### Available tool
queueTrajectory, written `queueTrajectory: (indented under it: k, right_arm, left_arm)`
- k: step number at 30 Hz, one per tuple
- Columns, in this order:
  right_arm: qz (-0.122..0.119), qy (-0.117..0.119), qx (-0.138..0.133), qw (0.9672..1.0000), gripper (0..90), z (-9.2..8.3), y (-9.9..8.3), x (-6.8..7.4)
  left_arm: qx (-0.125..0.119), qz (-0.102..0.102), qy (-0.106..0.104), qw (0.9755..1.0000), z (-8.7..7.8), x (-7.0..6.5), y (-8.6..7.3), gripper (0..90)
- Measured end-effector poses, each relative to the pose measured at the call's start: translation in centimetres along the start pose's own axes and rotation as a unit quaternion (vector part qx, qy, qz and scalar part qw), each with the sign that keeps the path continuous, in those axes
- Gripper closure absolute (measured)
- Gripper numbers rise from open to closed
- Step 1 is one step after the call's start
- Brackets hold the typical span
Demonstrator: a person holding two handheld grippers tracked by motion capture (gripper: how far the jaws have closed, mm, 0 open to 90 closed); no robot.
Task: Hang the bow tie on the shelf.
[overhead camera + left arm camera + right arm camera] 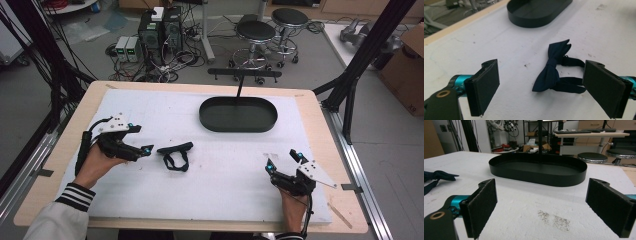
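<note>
table [60, 150] white mat | black oval tray [238, 114] at 12 o'clock, upright post in it | left gripper [142, 140] at 9 o'clock, jaws spread, holding nothing | right gripper [284, 161] at 4 o'clock, jaws spread, holding nothing | navy bow tie [550, 67] near centre, just beside left gripper's tips, untouched

1. The right gripper [541, 210] has its two black jaws spread wide apart, nothing between them, low over the white counter [529, 202].
2. A black oval tray [537, 176] sits on the counter ahead, with a thin black post [540, 141] rising from its inside.
3. A dark bow tie [437, 177] lies at the left edge.
4. A dark smudge [554, 218] marks the counter between the jaws.
5. Black round stools [592, 157] stand behind.
</note>
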State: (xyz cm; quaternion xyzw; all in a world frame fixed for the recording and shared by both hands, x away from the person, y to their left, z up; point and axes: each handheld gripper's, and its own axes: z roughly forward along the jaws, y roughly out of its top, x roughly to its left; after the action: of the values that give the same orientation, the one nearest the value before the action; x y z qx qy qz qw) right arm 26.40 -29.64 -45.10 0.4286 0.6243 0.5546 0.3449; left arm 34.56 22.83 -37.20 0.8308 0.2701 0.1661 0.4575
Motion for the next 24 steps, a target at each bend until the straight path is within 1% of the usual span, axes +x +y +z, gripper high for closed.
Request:
queueTrajectory:
  k: [2,4,6,8,11,13,15,17,18,20,21,22,24]
  right_arm:
    - [0.002,-0.001,0.001,1.0000,9.2,0.0,0.0,0.0]
    - [0.004,-0.001,0.000,1.0000,9.2,0.0,0.0,0.0]
    - [0.006,-0.002,0.000,1.0000,9.2,0.0,0.0,-0.1]
    - [0.006,-0.002,0.000,1.0000,9.2,0.0,0.0,-0.1]
    - [0.006,-0.001,0.000,1.0000,9.2,0.0,0.0,-0.1]
    - [0.003,0.000,-0.003,1.0000,9.2,-0.1,0.0,0.0]
    - [0.002,-0.001,-0.003,1.0000,9.2,-0.1,0.0,0.0]
    - [0.000,0.000,-0.004,1.0000,9.2,-0.1,0.0,0.0]
    - [0.000,0.000,-0.004,1.0000,9.2,-0.1,0.0,0.0]
    - [0.000,-0.001,-0.005,1.0000,9.2,-0.1,0.0,0.0]
    - [0.001,-0.001,-0.006,1.0000,9.2,-0.1,0.0,0.0]
    - [0.000,-0.001,-0.006,1.0000,9.2,-0.1,0.0,0.0]
    - [0.002,0.000,-0.006,1.0000,9.2,-0.1,0.0,0.0]
  left_arm:
    - [0.016,0.003,-0.006,0.9999,0.6,0.0,0.2,14.8]
    - [0.039,0.010,-0.009,0.9991,1.2,-0.1,0.4,14.9]
    - [0.064,0.020,-0.013,0.9977,1.8,-0.3,0.6,15.3]
    - [0.082,0.032,-0.014,0.9960,2.4,-0.5,0.8,16.3]
    - [0.097,0.042,-0.021,0.9942,3.1,-0.7,0.8,20.0]
    - [0.106,0.048,-0.020,0.9930,3.5,-0.8,0.7,22.7]
    - [0.124,0.056,-0.018,0.9906,4.0,-0.9,0.5,24.2]
    - [0.135,0.055,-0.019,0.9892,4.3,-0.9,0.4,25.8]
    - [0.140,0.058,-0.018,0.9882,4.5,-0.9,0.3,26.7]
    - [0.144,0.059,-0.015,0.9877,4.7,-0.9,0.2,30.3]
    - [0.146,0.065,-0.013,0.9871,4.9,-1.0,0.2,32.6]
    - [0.150,0.068,-0.010,0.9863,5.0,-1.0,0.1,32.8]
    - [0.156,0.071,-0.013,0.9851,5.2,-0.9,0.0,34.7]
